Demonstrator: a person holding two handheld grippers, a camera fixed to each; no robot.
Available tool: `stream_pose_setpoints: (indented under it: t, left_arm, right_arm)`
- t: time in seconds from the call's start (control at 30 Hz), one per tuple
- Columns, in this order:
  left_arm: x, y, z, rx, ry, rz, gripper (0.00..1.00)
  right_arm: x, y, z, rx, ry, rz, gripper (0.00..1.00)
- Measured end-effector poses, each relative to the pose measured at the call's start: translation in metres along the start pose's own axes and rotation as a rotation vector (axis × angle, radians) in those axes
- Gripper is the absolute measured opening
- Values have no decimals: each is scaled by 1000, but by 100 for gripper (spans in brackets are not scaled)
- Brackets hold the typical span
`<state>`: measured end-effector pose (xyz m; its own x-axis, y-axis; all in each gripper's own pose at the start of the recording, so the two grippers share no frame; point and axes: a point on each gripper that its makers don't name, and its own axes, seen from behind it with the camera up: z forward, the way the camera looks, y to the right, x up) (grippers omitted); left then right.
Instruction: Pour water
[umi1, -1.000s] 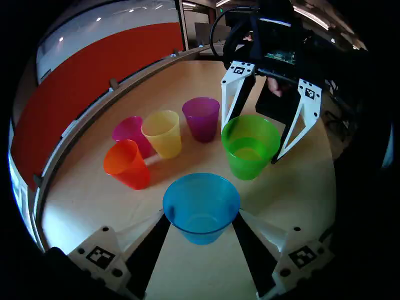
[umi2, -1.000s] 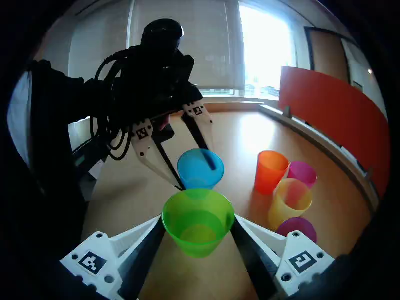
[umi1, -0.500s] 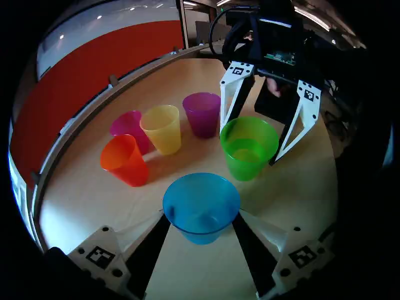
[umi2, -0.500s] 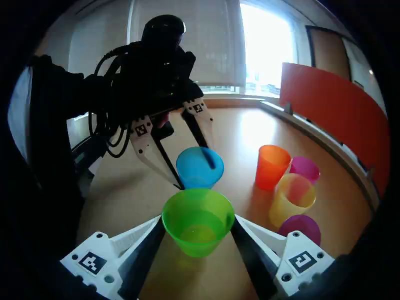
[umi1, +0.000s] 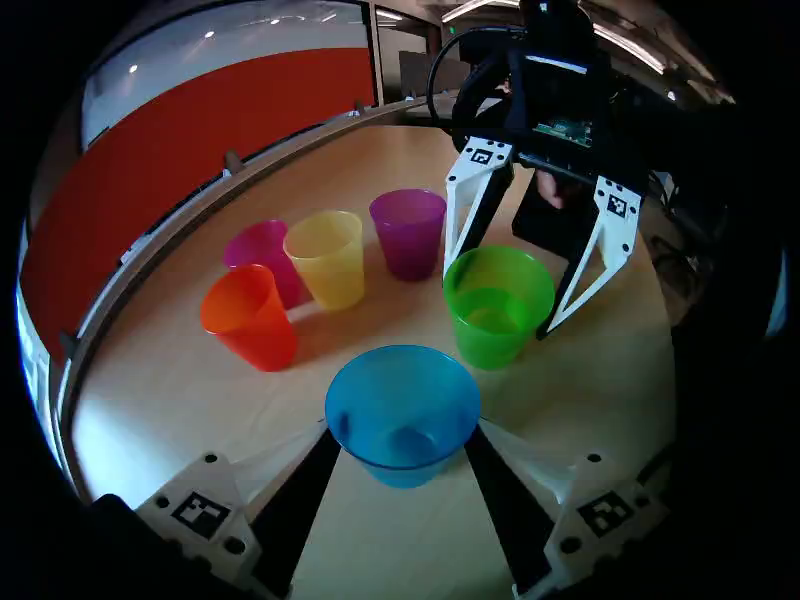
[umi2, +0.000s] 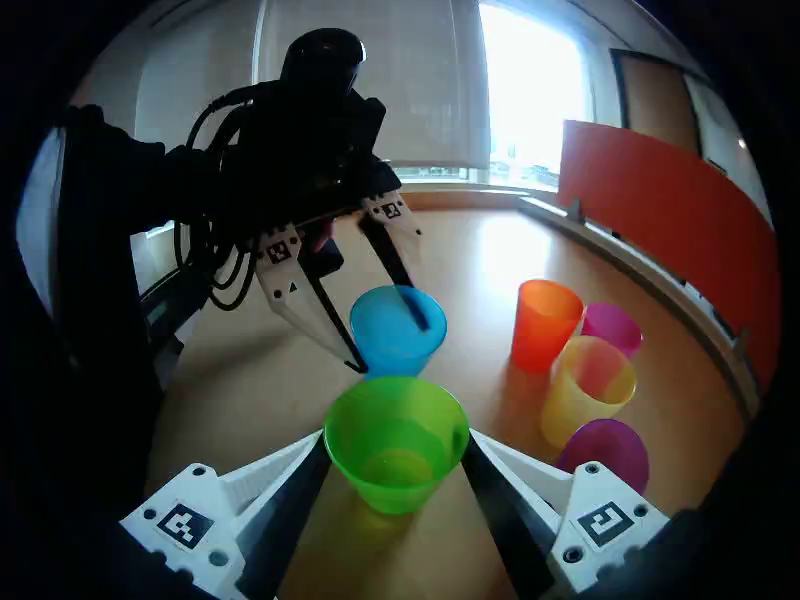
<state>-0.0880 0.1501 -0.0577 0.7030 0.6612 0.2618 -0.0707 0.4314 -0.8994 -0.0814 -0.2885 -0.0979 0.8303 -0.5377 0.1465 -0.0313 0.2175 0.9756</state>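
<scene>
My right gripper (umi2: 396, 445) clamps the green cup (umi2: 398, 480) at mid-wall, a little water inside. My left gripper (umi1: 403, 445) pinches the blue cup (umi1: 403, 395) just beside it. Both cups look light, thin and squashy, so I'd grip gently below the rim.

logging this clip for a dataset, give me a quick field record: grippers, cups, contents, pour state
left gripper: shut on blue cup, cup upright
right gripper: shut on green cup, cup upright
green cup contents: liquid in the lower part
blue cup contents: cannot tell
loose cups: orange cup, pink cup, yellow cup, purple cup, close together on the table
pour state: not begun, neither held cup tilted
backdrop: red panel beyond the table edge
</scene>
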Motion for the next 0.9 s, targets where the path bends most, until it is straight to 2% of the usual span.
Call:
stream_pose_setpoints:
  t: [0.4,0.9]
  left_arm:
    - [-10,-2,-2,8,-4,-25,84]
    - [-21,3,2,2,-32,-16,84]
  right_arm:
    - [-6,-1,0,-9,-5,4,91]
    - [-9,-2,-3,-14,-11,17,94]
